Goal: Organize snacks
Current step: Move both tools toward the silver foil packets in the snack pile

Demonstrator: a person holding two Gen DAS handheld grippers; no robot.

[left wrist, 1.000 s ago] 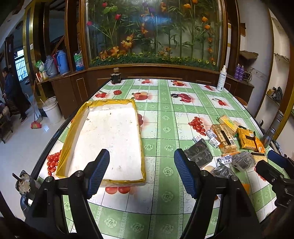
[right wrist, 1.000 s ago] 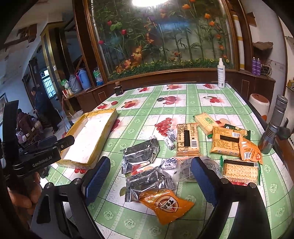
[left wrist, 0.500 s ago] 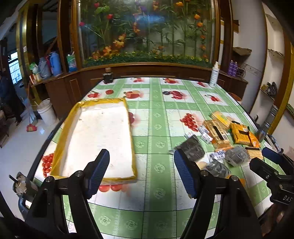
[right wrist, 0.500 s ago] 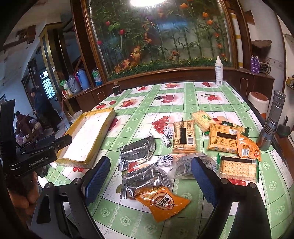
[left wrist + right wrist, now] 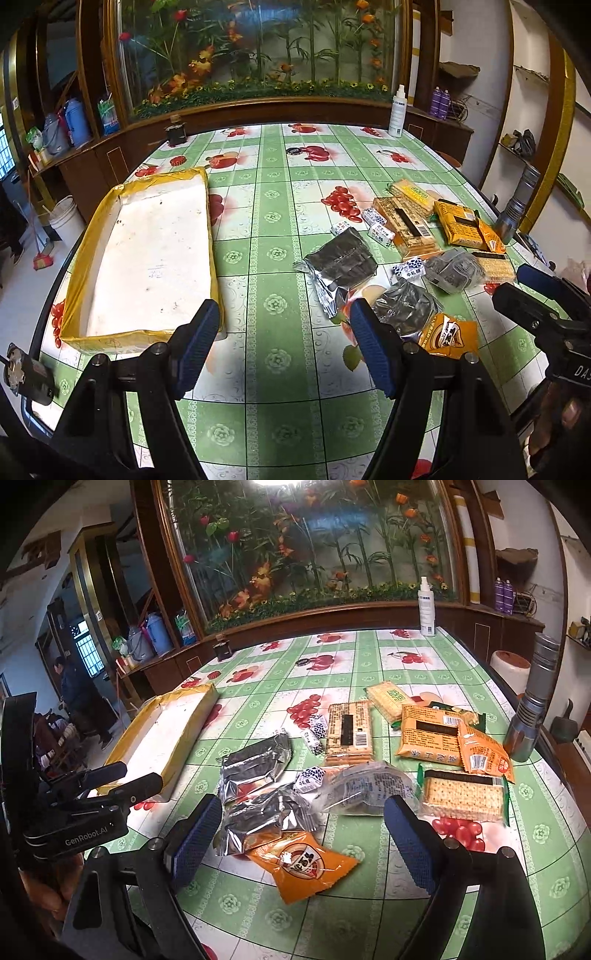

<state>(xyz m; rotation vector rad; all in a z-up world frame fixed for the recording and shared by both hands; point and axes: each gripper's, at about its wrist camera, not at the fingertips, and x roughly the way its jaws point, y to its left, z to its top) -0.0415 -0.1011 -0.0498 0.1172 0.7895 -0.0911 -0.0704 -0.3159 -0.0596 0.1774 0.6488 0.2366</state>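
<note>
My left gripper (image 5: 282, 349) shows at the bottom of its frame with both ribbed blue pads spread wide and only bare tablecloth (image 5: 277, 258) between them. My right gripper (image 5: 301, 836) is likewise wide apart, holding nothing; an orange snack pouch (image 5: 306, 864) lies flat on the cloth below and between its pads.

The snacks sit in a loose cluster at the middle right of the left view: two crinkled silver foil packs (image 5: 340, 264), a clear bag of dark contents (image 5: 364, 784), small blue-and-white wrapped candies (image 5: 408, 269), long flat cracker packs (image 5: 349, 729) and glossy orange packets (image 5: 430, 734). Several overlap, so I cannot see their edges fully.

At the left of that view lies a shallow rectangular tray (image 5: 92, 236), white inside, its walls wrapped in yellow tape, with dark specks on the floor. The cloth is smooth plastic, green-checked with fruit prints.

A ridged metal flask (image 5: 528, 701) stands at the right edge, a white spray bottle (image 5: 426, 607) at the far end. The printed text on the wrappers is too small for me to read.
</note>
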